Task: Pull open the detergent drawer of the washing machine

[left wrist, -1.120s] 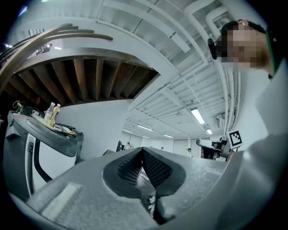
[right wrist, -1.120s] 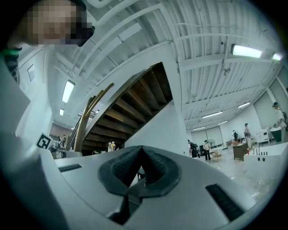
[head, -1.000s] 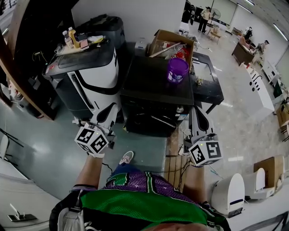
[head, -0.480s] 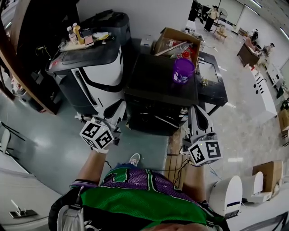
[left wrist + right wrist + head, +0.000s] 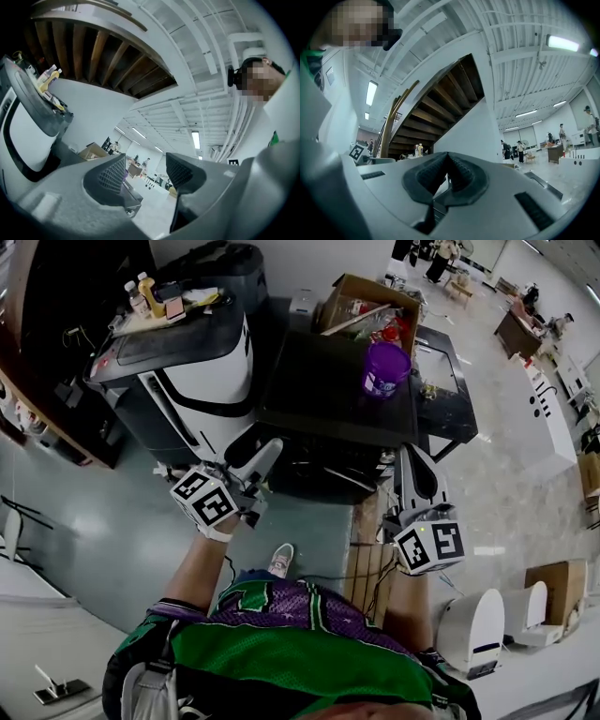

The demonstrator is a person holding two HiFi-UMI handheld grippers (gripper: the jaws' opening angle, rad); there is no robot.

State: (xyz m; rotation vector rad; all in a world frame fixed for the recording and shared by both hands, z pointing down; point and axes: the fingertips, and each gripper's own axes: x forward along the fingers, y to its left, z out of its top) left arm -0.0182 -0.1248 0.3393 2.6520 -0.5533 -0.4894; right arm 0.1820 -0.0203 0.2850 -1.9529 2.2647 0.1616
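- One dark, box-shaped washing machine (image 5: 328,399) fills the middle of the head view, front turned toward the person. Only that view takes it in whole. The detergent drawer is lost somewhere in the shadowed front panel, so neither its outline nor its long axis can be made out.
- Just beside it on the left stands a white-and-black appliance (image 5: 202,371). The left gripper view catches it side-on, hard against its left edge (image 5: 18,136).
- Behind the machine there's an open cardboard box (image 5: 361,310).
- The left gripper (image 5: 261,456) is up at the machine's front left corner. Its own view (image 5: 145,171) shows the jaws standing well apart, having just been opening, with nothing between them.
- The right gripper (image 5: 412,465) is at the front right corner. In its own view (image 5: 447,174) the jaws are pressed together and empty.
- The left cube (image 5: 204,500) and the right cube (image 5: 429,547) carry black-and-white square patterns and no words.
- A purple tub (image 5: 386,369) sits on the machine's top, its pale label too small to read.
- Bottles (image 5: 145,294) stand on the appliance and show up in both gripper views too, their labels unreadable.
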